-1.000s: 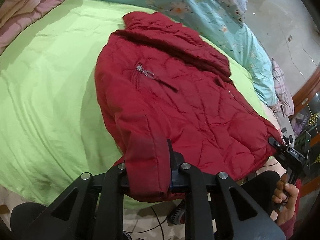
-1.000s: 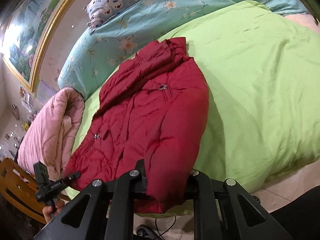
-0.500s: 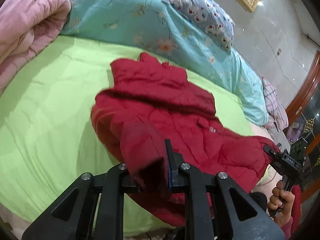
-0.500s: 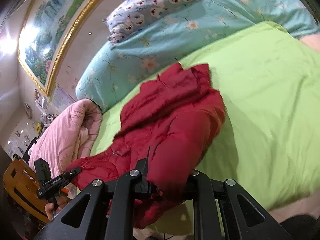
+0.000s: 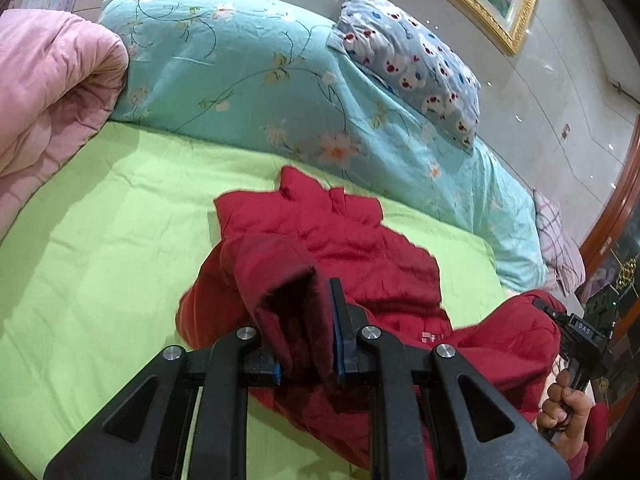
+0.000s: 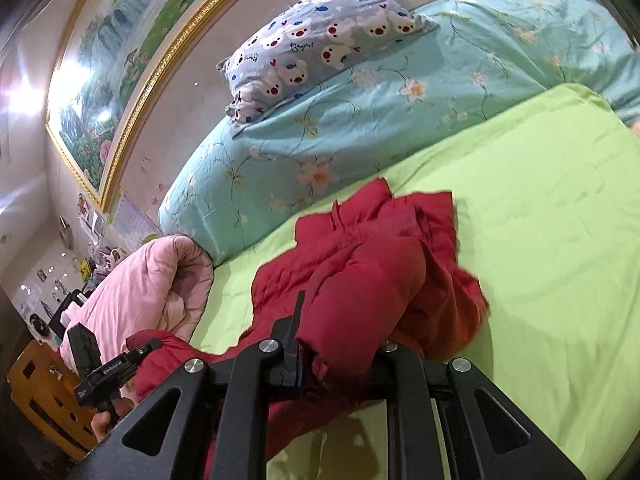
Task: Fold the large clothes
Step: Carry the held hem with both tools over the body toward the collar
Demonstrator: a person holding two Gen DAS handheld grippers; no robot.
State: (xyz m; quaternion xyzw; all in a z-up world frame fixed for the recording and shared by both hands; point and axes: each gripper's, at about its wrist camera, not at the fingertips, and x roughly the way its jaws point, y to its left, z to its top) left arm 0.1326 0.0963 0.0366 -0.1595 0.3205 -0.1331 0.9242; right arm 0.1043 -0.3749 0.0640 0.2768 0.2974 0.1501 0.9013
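Note:
A red quilted jacket lies on the green bed sheet, its collar toward the pillows. My left gripper is shut on one bottom corner of the jacket and holds it lifted above the sheet. My right gripper is shut on the other bottom corner of the jacket, also lifted. The lower half of the jacket hangs bunched between the two grippers. The right gripper also shows at the right edge of the left wrist view; the left gripper shows at the lower left of the right wrist view.
A turquoise floral quilt and a bear-print pillow lie at the bed's head. A rolled pink quilt sits at the left side. A gold-framed picture hangs on the wall. A wooden chair stands beside the bed.
Both grippers have risen and moved toward the pillows with the jacket's hem, so the lower half has lifted off the sheet and folds up over the upper half.

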